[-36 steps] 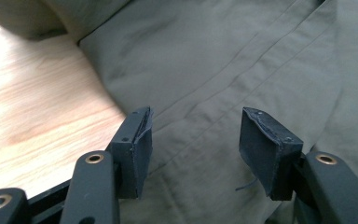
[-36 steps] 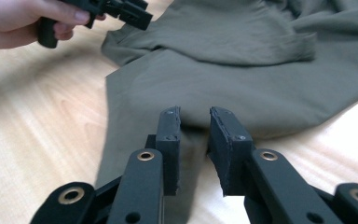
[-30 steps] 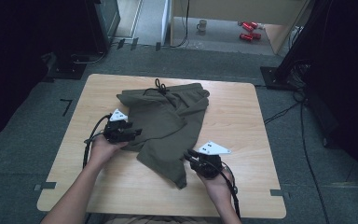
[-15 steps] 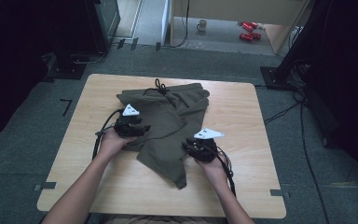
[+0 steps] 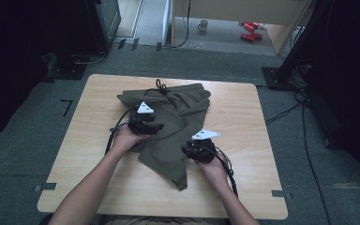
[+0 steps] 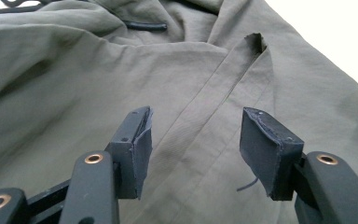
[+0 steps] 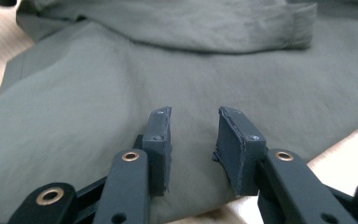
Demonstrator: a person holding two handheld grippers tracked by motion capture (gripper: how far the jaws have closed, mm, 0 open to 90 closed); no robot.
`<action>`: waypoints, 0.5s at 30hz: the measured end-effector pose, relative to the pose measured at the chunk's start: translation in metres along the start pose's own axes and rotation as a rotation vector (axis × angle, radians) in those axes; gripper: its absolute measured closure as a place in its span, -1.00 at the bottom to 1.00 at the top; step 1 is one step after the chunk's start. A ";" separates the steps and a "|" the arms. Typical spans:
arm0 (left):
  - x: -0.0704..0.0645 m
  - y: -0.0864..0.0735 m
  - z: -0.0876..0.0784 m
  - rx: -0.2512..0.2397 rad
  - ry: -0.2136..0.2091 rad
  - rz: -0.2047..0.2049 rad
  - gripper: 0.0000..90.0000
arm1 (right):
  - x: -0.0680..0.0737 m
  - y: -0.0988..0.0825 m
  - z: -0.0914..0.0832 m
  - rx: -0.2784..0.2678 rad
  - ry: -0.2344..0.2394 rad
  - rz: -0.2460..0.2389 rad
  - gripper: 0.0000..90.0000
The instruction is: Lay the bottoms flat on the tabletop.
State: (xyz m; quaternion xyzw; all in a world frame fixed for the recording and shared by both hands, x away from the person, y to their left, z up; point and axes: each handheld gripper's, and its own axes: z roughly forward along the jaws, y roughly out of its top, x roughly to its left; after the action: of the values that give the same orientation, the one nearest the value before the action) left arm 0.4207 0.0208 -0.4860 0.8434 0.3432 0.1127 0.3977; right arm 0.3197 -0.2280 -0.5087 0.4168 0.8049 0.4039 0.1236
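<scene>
An olive green garment (image 5: 180, 115) with a black drawstring (image 5: 161, 89) lies crumpled across the middle of the wooden table (image 5: 243, 122). My left gripper (image 5: 161, 126) hovers over its left part, open, with a seam of the cloth (image 6: 205, 93) below the gap and nothing pinched (image 6: 196, 135). My right gripper (image 5: 186, 150) sits at the garment's right edge, pointing left over the cloth (image 7: 121, 84). Its jaws have just been opening and now stand apart with nothing between the pads (image 7: 193, 128). One trouser leg (image 5: 171, 166) reaches toward the person.
Bare wood lies to the right (image 5: 248, 154) and left (image 5: 84, 140) of the garment. Cables trail from both grippers along the forearms. Beyond the table are grey floor, black stand bases (image 5: 70, 68) and red cans (image 5: 251, 30).
The left hand has slid right, further onto the garment. The right hand has moved away from the person, up to the garment's right edge.
</scene>
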 end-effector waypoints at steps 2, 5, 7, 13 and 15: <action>-0.002 0.001 0.004 0.012 -0.006 0.009 -0.03 | 0.000 -0.002 -0.001 0.001 0.002 0.000 0.44; -0.006 0.003 0.011 0.041 -0.004 0.013 -0.03 | 0.000 -0.006 -0.001 -0.003 0.003 0.000 0.42; -0.009 0.005 0.015 0.044 0.001 0.021 -0.03 | 0.000 -0.009 -0.001 -0.007 0.004 0.001 0.40; -0.012 0.004 0.026 0.047 -0.010 0.035 -0.01 | -0.001 -0.012 0.002 0.000 0.005 0.008 0.37; -0.012 0.003 0.030 0.055 -0.008 0.040 -0.01 | -0.002 -0.013 0.002 -0.013 0.008 0.011 0.37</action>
State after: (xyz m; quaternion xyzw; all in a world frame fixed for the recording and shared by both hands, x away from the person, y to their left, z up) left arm 0.4273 -0.0068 -0.5023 0.8612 0.3274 0.1077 0.3735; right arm 0.3149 -0.2326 -0.5203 0.4188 0.8005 0.4113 0.1209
